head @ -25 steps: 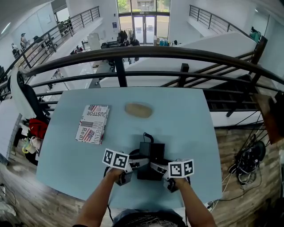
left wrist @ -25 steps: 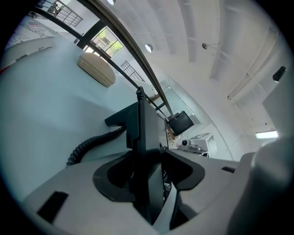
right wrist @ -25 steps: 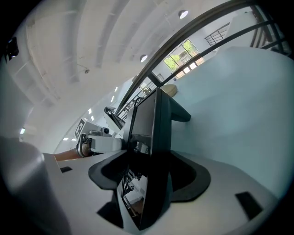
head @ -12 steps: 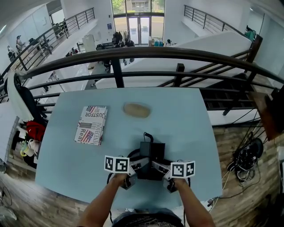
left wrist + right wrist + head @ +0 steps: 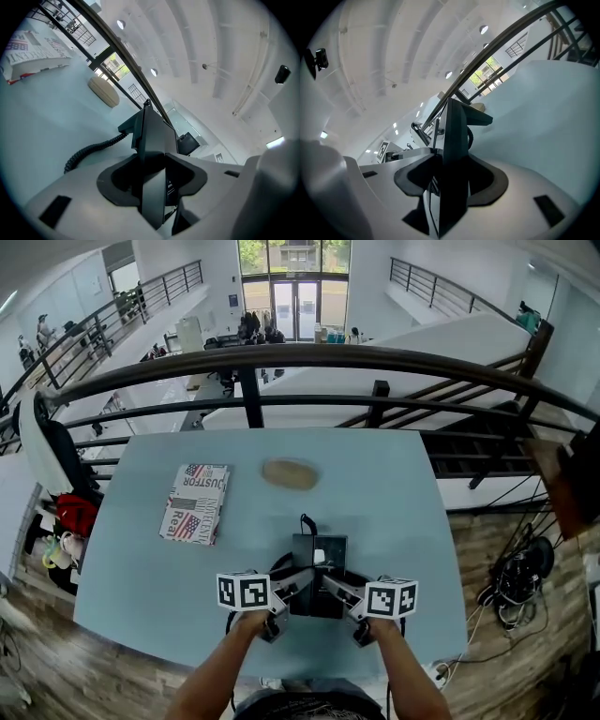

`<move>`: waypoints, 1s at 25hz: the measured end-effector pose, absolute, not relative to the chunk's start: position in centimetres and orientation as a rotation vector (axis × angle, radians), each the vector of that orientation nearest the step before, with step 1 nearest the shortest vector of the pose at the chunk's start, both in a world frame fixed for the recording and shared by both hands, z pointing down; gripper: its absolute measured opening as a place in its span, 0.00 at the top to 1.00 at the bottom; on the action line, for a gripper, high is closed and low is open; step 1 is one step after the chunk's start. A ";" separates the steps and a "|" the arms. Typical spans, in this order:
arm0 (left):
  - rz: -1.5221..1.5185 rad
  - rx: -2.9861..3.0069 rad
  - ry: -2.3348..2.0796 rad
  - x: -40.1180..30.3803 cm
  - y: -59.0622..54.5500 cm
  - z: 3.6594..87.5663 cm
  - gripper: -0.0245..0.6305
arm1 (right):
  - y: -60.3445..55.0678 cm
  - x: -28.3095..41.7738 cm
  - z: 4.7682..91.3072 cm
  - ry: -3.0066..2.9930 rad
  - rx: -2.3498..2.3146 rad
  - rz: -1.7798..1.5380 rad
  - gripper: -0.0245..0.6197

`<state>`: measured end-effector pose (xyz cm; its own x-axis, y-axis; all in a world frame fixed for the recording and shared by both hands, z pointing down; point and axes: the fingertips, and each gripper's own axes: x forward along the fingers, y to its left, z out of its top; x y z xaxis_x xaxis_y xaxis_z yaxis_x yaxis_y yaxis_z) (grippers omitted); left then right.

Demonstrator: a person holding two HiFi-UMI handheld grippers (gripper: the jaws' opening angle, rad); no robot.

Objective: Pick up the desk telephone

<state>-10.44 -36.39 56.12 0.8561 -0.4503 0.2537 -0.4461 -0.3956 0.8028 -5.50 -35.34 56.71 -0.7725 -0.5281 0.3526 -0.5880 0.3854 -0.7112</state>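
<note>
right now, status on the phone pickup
Left gripper clamped on desk telephone, left edge. Right gripper: jaws closing, phone's right edge between them. Book and tan oval object lie apart, farther up the table.

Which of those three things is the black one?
The desk telephone, the nearest one, with a coiled cord; the book is colour-printed, the oval lump tan.

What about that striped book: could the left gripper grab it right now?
Probably not yet: the left gripper has its jaws clamped on the desk telephone. The table between it and the book looks bare, so only that load stands in the way.
</note>
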 end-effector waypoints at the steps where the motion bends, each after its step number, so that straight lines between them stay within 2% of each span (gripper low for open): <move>1: -0.014 2.049 -0.660 -10.5 -36.4 55.5 0.68 | -35.3 -5.5 56.1 -2.576 1.031 1.347 0.64; 8: -0.071 2.153 -0.722 -11.6 -36.8 50.6 0.68 | -35.9 -6.3 51.2 -2.714 1.027 1.243 0.64; 25: -0.288 2.470 -0.843 -14.6 -36.3 34.2 0.69 | -35.9 -9.3 34.9 -3.060 0.997 0.726 0.65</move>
